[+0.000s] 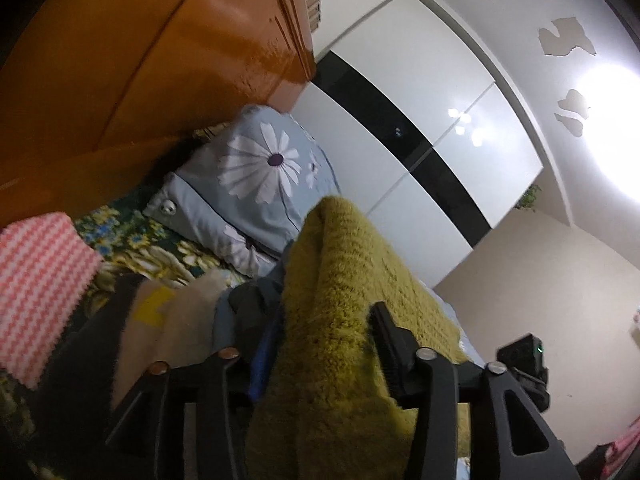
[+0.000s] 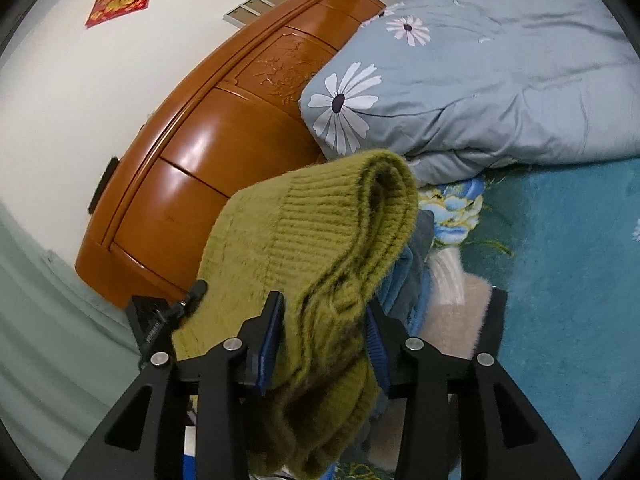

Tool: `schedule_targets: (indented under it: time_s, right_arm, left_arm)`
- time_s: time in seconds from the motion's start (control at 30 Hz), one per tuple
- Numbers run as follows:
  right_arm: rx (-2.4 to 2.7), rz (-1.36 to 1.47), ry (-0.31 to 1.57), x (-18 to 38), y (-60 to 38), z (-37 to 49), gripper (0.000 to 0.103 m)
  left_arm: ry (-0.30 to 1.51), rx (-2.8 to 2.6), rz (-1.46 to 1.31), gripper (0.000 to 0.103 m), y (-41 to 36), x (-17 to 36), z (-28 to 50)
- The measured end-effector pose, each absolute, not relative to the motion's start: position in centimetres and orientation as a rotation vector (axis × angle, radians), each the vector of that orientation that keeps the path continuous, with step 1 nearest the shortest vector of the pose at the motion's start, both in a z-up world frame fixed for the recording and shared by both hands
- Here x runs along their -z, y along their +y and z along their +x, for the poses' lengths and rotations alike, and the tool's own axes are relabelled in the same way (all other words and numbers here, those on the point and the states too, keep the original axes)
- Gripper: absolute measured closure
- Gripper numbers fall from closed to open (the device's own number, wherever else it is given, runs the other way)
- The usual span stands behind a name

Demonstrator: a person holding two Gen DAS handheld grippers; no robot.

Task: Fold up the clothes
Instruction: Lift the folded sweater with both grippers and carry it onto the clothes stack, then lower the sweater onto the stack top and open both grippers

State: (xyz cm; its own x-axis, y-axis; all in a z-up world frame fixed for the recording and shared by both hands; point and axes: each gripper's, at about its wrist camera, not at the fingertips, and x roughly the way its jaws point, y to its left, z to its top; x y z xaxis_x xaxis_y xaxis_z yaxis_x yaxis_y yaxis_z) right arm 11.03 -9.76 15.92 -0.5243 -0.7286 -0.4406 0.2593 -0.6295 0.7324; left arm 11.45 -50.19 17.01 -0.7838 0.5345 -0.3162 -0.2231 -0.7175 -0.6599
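I count two tools, left tool (image 1: pixel 326 344) and right tool (image 2: pixel 324 330), one olive sweater (image 2: pixel 316 248), one floral quilt (image 2: pixel 472 80), one wooden headboard (image 2: pixel 208 140).

A bed with a teal floral bedspread (image 2: pixel 568 264) carries a folded blue-grey daisy-print duvet (image 2: pixel 480 92) against the wooden headboard (image 2: pixel 224 152). A pink-and-white zigzag knit (image 1: pixel 38 288) and a heap of clothes (image 2: pixel 444 280) also lie on it.
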Motion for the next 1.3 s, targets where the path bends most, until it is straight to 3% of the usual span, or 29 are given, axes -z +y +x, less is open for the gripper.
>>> schedule_targets:
  time_s: [0.3,0.53,0.67,0.73,1.03,1.3]
  right_arm:
    - [2.279,0.926,-0.621,-17.7,-8.0,16.1,0.056]
    - [2.312,0.915,-0.583,-17.4,-8.1,19.4,0.056]
    - [2.358,0.884,-0.509,-17.1,-8.6,21.8,0.055]
    - [2.386,0.894,-0.456,-16.4,-9.4,22.7,0.055]
    - [2.381,1.043,-0.383,-10.9,-13.2,24.5,0.055]
    - [2.453,1.146,-0.298,-7.1,-16.4,25.2,0.055]
  left_arm:
    - [-0.551,-2.708,-0.668,0.027,-48.5,-20.6,17.3]
    - [-0.352,-2.816,-0.667,0.025,-48.8,-19.6,22.7]
    - [-0.272,-2.835,-0.688,0.005,-48.9,-17.9,25.4]
    - [-0.189,-2.86,-0.724,0.002,-48.6,-16.6,25.9]
    - [-0.318,-2.815,-0.872,0.0,-50.0,-10.1,24.9]
    - [-0.212,-2.795,-0.924,0.0,-48.4,-7.4,23.7]
